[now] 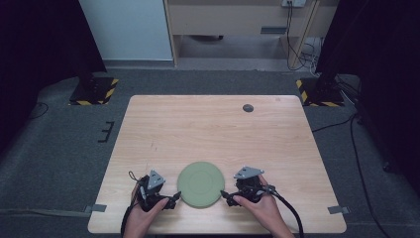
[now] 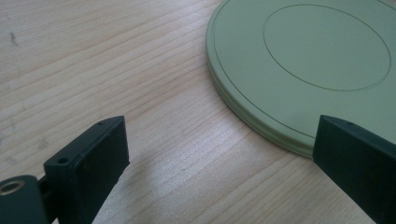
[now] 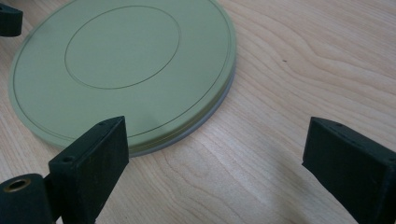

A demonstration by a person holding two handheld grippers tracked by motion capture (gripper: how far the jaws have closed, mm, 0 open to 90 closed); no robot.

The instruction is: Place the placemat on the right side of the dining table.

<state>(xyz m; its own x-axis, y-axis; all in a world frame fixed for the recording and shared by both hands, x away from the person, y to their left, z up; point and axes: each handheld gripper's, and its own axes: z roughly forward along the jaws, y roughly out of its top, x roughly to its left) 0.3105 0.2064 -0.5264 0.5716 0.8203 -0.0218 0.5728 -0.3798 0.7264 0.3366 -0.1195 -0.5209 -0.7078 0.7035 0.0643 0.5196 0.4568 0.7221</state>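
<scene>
The left hand-held gripper [image 1: 174, 199] sits just left of the green plate [image 1: 199, 184], low on the counter [image 1: 213, 129] near its front edge. Its jaws stand wide apart and hold nothing; in the left gripper view one jaw overlaps the plate's [image 2: 303, 60] rim while the other stands over bare wood. The plate lies flat near the front middle of the counter, with a raised rim and a fine ring on its face; no writing can be read on it. Behind the plate the wood is open up to a small dark round disc [image 1: 247, 107] near the back edge. Just right of the plate, the right hand-held gripper [image 1: 225, 196] also gapes wide and grips nothing, one jaw over the plate's [image 3: 121, 70] edge.
</scene>
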